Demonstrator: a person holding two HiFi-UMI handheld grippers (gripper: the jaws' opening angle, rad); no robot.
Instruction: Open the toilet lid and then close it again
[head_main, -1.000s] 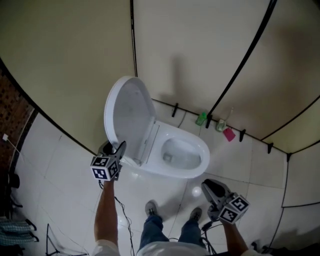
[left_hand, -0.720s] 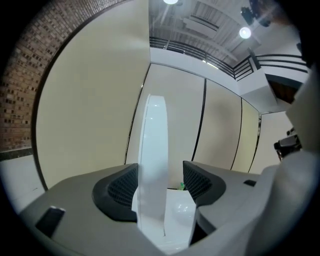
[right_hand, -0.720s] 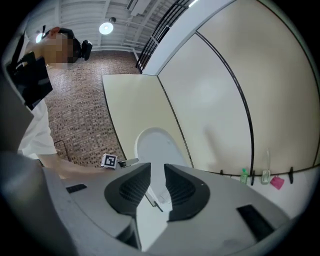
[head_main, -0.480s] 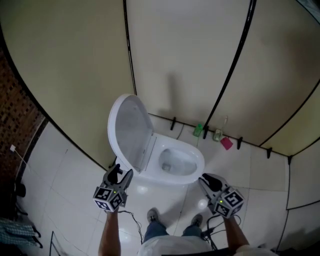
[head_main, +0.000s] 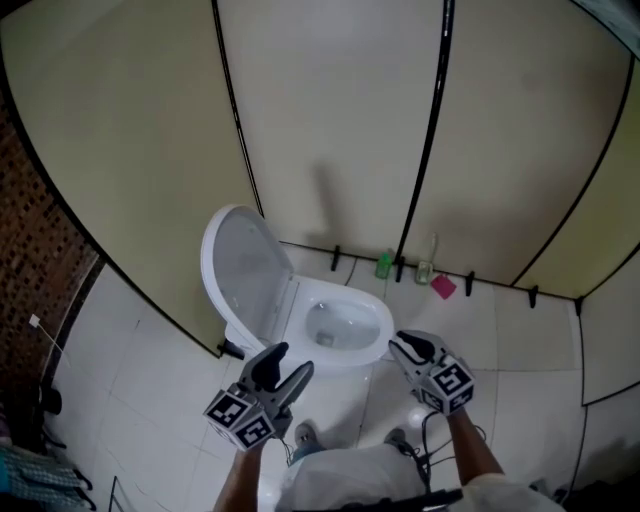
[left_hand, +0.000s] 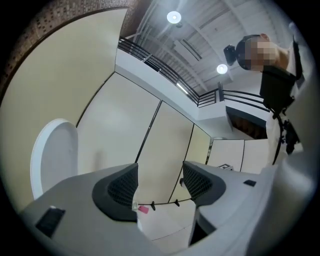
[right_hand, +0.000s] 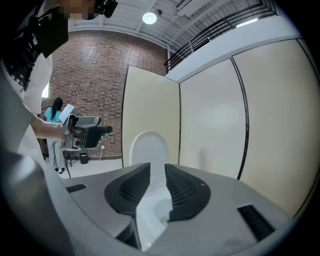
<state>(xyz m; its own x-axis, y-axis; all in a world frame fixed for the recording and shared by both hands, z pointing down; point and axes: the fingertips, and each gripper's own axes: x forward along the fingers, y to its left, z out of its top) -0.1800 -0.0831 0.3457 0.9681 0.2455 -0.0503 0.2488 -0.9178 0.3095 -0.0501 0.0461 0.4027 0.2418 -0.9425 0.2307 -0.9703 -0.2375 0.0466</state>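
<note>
The white toilet stands against the stall partition, its lid (head_main: 240, 272) raised upright over the open bowl (head_main: 340, 325). My left gripper (head_main: 287, 367) hovers in front of the toilet, apart from the lid. Its jaws have just been opening and nothing is between them. The left gripper view looks past that gripper (left_hand: 160, 182) at the partition, with the lid (left_hand: 52, 160) at the left edge. My right gripper (head_main: 405, 345) hangs at the bowl's right front, touching nothing. In the right gripper view its jaws (right_hand: 157, 185) are shut, pointing at the lid (right_hand: 150, 147) and bowl (right_hand: 152, 212).
Beige partition panels (head_main: 330, 120) close off the back and left. A green bottle (head_main: 384, 264), a clear bottle (head_main: 426, 270) and a pink item (head_main: 443, 287) sit on the floor by the partition feet. A brick wall (head_main: 40, 260) is at the left. My shoes (head_main: 305, 435) are on the tiles.
The left gripper has drawn away from the lid's side, up and toward me, and its jaws stand wider. The right gripper rose a little. The head view has tilted up.
</note>
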